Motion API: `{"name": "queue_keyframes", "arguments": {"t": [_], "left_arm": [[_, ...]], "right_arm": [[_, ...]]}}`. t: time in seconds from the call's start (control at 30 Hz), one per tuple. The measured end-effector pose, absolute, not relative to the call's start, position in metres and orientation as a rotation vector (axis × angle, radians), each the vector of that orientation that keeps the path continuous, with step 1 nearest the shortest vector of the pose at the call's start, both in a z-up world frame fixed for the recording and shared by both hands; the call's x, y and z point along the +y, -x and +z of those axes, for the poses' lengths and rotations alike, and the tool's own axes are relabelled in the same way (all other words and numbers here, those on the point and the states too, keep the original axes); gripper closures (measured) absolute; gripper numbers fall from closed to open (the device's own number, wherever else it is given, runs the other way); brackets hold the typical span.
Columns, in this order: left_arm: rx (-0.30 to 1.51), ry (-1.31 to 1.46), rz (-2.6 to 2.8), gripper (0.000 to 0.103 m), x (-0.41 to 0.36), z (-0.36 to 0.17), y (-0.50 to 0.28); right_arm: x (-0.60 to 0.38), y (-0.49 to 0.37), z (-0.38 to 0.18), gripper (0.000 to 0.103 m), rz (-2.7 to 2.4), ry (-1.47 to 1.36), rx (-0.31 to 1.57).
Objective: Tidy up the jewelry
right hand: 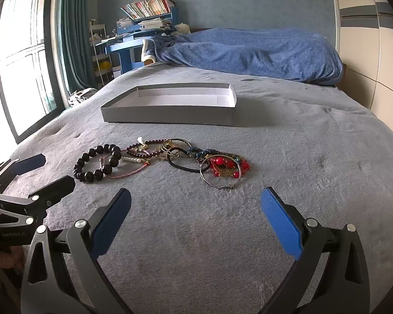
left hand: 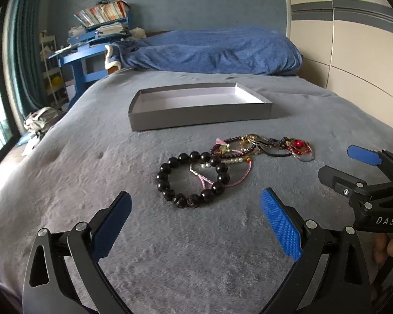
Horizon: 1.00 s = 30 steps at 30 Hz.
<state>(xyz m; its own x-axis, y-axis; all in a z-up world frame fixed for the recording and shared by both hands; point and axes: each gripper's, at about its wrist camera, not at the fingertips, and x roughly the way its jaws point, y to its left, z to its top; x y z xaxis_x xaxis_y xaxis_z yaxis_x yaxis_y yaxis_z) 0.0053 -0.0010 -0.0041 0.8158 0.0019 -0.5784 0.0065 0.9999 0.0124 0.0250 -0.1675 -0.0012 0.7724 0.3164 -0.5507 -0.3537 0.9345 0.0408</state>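
A heap of jewelry lies on the grey bed cover: a black bead bracelet (left hand: 170, 166) (right hand: 112, 162), a pink cord bracelet (left hand: 245, 174), a dark red bead strand (right hand: 146, 154), a black hair tie (right hand: 182, 168), a red bead piece (right hand: 224, 166) and a silver bangle (right hand: 217, 184). An open, empty grey box (left hand: 199, 113) (right hand: 170, 115) sits behind the heap. My left gripper (left hand: 196, 204) is open, just short of the black bracelet. My right gripper (right hand: 196, 201) is open, just short of the silver bangle. Each gripper shows in the other's view (left hand: 345, 164) (right hand: 45, 171).
A rumpled blue blanket (right hand: 249, 52) lies at the head of the bed. A blue desk with books (right hand: 144, 21) stands at the far left by a window with green curtains (right hand: 70, 31). White wardrobe doors (left hand: 353, 39) line the right side.
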Motion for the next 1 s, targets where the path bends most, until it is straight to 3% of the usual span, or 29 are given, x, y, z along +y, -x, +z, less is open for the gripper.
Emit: {"name": "queue_keyframes", "arguments": {"t": [1.0], "left_arm": [[0.615, -0.007, 0.010, 0.005, 0.0068, 0.0019, 0.0006]], "right_arm": [[-0.1662, -0.0267, -0.0018, 0.005, 0.367, 0.062, 0.584]]}}
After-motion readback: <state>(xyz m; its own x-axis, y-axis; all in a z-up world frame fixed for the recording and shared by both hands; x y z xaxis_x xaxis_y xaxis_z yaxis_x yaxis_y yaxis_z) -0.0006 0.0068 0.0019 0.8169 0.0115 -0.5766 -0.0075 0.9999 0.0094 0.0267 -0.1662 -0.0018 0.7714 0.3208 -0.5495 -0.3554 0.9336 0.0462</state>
